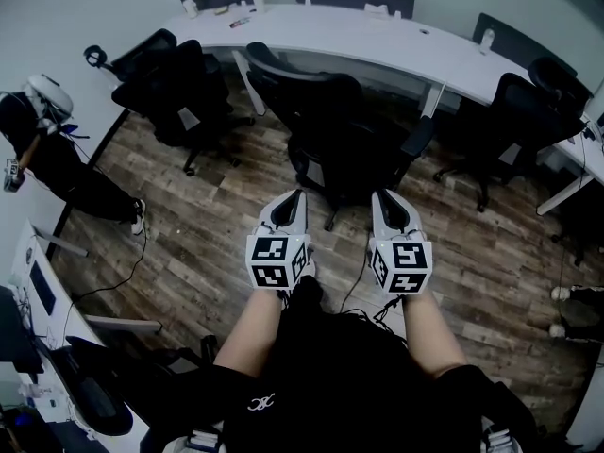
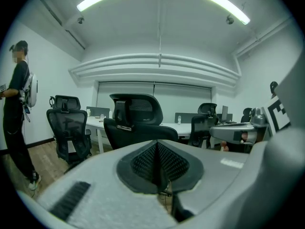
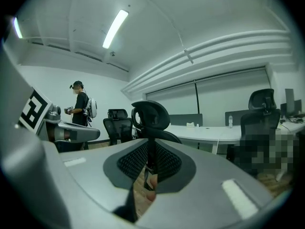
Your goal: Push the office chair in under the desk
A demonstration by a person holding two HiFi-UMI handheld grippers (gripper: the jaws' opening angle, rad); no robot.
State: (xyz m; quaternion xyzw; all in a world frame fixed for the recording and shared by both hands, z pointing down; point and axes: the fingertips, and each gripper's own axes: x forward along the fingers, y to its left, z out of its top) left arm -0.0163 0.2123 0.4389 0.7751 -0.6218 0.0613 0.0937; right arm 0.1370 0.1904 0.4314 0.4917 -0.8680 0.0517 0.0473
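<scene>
A black office chair (image 1: 330,130) stands on the wood floor, pulled out from the long curved white desk (image 1: 377,41), its back toward me. Both grippers are held side by side just short of the chair back, touching nothing. My left gripper (image 1: 295,196) is shut and empty; in the left gripper view its pads (image 2: 157,162) meet and the chair (image 2: 138,123) rises beyond them. My right gripper (image 1: 384,198) shows a narrow gap between its pads (image 3: 150,165) with nothing in it, and the chair's headrest (image 3: 151,117) lies straight ahead.
Other black chairs stand to the left (image 1: 175,88) and right (image 1: 514,121) of the middle one. A person in black (image 1: 57,159) stands at the left wall. Cables (image 1: 123,272) trail over the floor, and a second desk edge (image 1: 42,291) is at lower left.
</scene>
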